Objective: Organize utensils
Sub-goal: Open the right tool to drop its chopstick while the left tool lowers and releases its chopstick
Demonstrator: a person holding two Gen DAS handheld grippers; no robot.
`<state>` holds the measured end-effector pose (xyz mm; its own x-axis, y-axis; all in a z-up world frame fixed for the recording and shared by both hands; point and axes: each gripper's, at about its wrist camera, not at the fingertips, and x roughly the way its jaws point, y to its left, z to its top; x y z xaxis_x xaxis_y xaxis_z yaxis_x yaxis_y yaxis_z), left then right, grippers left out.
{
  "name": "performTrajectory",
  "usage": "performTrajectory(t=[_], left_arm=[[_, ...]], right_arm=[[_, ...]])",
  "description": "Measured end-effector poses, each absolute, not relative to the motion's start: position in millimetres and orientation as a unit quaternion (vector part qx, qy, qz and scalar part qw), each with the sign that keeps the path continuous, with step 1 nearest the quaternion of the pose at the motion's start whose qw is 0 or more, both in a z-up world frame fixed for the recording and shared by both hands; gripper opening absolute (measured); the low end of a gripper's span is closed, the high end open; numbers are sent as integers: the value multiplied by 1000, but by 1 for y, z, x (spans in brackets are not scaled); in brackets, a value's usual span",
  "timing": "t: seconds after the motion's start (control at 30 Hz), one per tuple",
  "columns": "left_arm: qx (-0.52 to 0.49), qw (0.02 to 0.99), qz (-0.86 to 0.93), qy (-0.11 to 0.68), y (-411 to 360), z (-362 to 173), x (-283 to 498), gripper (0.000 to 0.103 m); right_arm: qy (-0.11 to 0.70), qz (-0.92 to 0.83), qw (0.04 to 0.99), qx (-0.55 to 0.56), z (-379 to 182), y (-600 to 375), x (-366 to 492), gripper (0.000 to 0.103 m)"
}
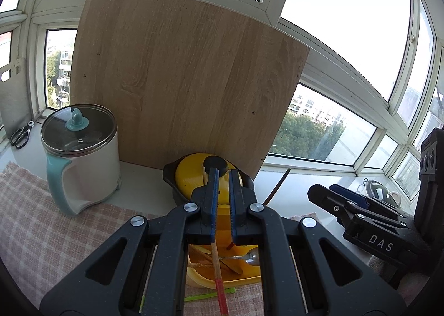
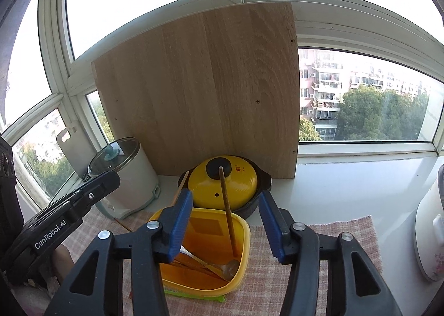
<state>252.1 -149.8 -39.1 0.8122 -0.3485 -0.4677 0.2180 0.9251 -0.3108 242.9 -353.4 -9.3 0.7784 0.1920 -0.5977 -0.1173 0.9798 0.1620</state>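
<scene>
A yellow container [image 2: 244, 235] sits on the checked cloth and holds wooden utensils [image 2: 194, 263], a metal spoon [image 2: 231, 270] and a brown chopstick [image 2: 228, 213] leaning upright. My left gripper [image 1: 222, 177] is shut on a red-ended wooden chopstick [image 1: 219, 280] above the container [image 1: 199, 280]. It shows at the left of the right wrist view [image 2: 111, 180]. My right gripper [image 2: 226, 200] is open and empty, its jaws on either side of the container. It shows at the right of the left wrist view [image 1: 322, 191].
A yellow-lidded black pot [image 2: 224, 182] stands behind the container, before a leaning wooden board [image 2: 199, 93]. A white kettle [image 1: 80, 160] stands left, scissors [image 1: 20, 135] beyond it. A white appliance [image 2: 433, 232] is at right. A green strip [image 1: 208, 295] lies by the container.
</scene>
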Motion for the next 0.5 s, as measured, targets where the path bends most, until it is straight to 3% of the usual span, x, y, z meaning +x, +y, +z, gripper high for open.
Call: performTrajectory(t=[0.13, 0.5], left_arm=[[-115, 944, -155, 268, -149, -36, 242, 4], [-118, 940, -156, 281, -119, -34, 229, 4]], right_arm=[[315, 78, 944, 56, -5, -357, 230, 62], [334, 84, 936, 75, -6, -367, 210, 62]])
